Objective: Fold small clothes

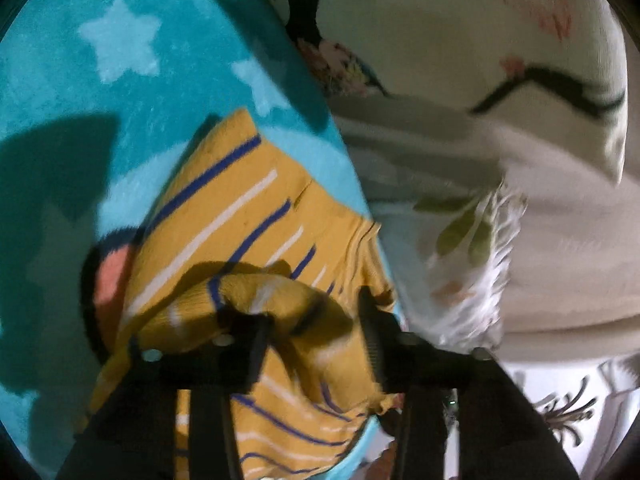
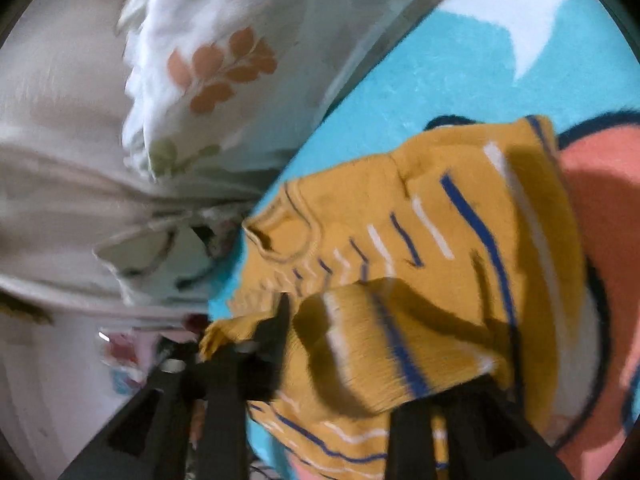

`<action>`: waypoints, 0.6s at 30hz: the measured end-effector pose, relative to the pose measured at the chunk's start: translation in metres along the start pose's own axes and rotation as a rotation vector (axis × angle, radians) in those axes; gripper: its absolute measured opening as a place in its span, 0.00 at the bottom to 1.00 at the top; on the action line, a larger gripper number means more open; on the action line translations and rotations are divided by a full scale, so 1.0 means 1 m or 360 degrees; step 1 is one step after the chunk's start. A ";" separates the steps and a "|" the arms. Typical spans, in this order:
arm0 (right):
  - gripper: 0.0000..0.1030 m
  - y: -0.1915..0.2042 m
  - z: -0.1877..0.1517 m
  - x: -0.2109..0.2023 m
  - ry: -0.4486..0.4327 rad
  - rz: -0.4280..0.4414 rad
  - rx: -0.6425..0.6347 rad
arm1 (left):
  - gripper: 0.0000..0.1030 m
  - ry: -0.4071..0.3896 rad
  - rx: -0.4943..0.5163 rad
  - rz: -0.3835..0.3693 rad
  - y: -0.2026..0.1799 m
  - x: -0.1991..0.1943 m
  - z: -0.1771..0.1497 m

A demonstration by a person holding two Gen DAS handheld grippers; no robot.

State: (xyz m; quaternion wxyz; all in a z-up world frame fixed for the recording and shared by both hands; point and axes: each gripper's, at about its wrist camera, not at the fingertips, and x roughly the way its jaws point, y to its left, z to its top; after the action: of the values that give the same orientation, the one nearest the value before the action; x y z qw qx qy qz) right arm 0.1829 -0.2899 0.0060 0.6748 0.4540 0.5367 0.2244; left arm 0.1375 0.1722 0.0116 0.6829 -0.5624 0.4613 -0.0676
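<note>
A small mustard-yellow knit top with blue and white stripes lies on a turquoise blanket with pale stars. My left gripper has its jaws apart, with a bunched fold of the top between them; the grip is not clear. In the right wrist view the same top lies with its neckline toward the blanket edge. My right gripper has a lifted striped fold draped between its wide-apart fingers. The frames are motion-blurred.
A cream floral bedsheet with white fringe borders the blanket on the right; it also shows in the right wrist view. A pale pillow with a dark branch print lies beyond. The blanket bears a coral and black figure.
</note>
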 end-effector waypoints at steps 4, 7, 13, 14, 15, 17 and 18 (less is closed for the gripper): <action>0.58 -0.009 0.013 0.008 -0.0061 0.0093 0.0202 | 0.53 -0.0025 -0.0026 -0.0049 -0.007 -0.002 0.006; 0.59 -0.008 0.020 0.013 -0.0079 0.0080 0.0250 | 0.54 -0.0015 0.0031 -0.0013 -0.015 -0.003 0.008; 0.70 0.002 0.032 0.018 -0.0096 0.0099 0.0287 | 0.61 -0.0075 0.0001 -0.0155 -0.019 -0.018 0.020; 0.71 0.003 0.033 0.018 -0.0102 0.0126 0.0301 | 0.63 -0.0116 -0.0014 -0.0189 -0.019 -0.026 0.024; 0.72 0.004 0.033 0.016 -0.0102 0.0142 0.0307 | 0.64 -0.0137 -0.0022 -0.0208 -0.020 -0.031 0.027; 0.72 0.004 0.033 0.016 -0.0106 0.0149 0.0312 | 0.64 -0.0168 -0.0008 -0.0197 -0.022 -0.040 0.034; 0.72 0.004 0.032 0.016 -0.0112 0.0149 0.0318 | 0.64 -0.0174 0.0012 -0.0165 -0.024 -0.043 0.036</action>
State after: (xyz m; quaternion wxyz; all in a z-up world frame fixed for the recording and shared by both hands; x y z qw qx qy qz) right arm 0.2190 -0.2872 0.0010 0.6334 0.5512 0.5107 0.1851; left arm 0.1491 0.2153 0.0532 0.7048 -0.5858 0.3933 -0.0739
